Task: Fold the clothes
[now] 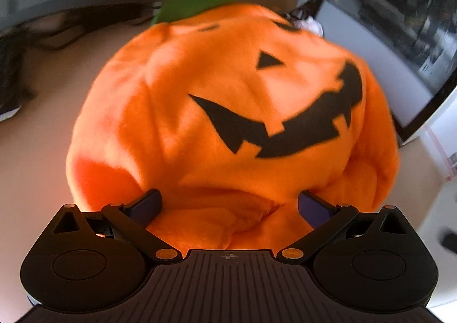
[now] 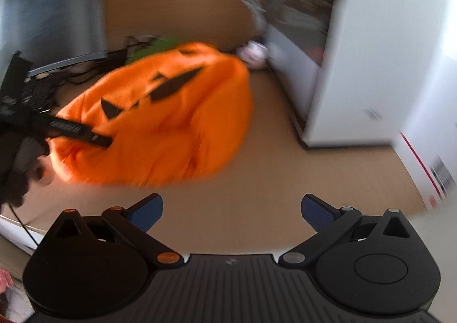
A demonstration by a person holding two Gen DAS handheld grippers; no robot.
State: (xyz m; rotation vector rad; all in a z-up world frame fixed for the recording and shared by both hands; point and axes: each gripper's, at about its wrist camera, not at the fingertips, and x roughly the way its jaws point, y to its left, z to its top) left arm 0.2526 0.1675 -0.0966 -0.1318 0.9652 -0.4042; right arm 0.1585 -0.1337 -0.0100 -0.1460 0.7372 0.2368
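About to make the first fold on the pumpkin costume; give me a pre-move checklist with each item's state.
1. Left claw open at the orange pumpkin costume's near edge: ok.
2. Fabric gripped by left claw: not ok, jaws apart.
3. Right claw open and empty: ok.
4. Right claw at the costume: not ok, over bare floor.
5. Costume lying flat: not ok, puffed and bunched.
6. Fold line visible: cannot tell, pictures blurred.

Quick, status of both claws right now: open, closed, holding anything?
Left claw: open, fingers astride the orange pumpkin costume edge, not clamped.
Right claw: open, empty, above the floor.
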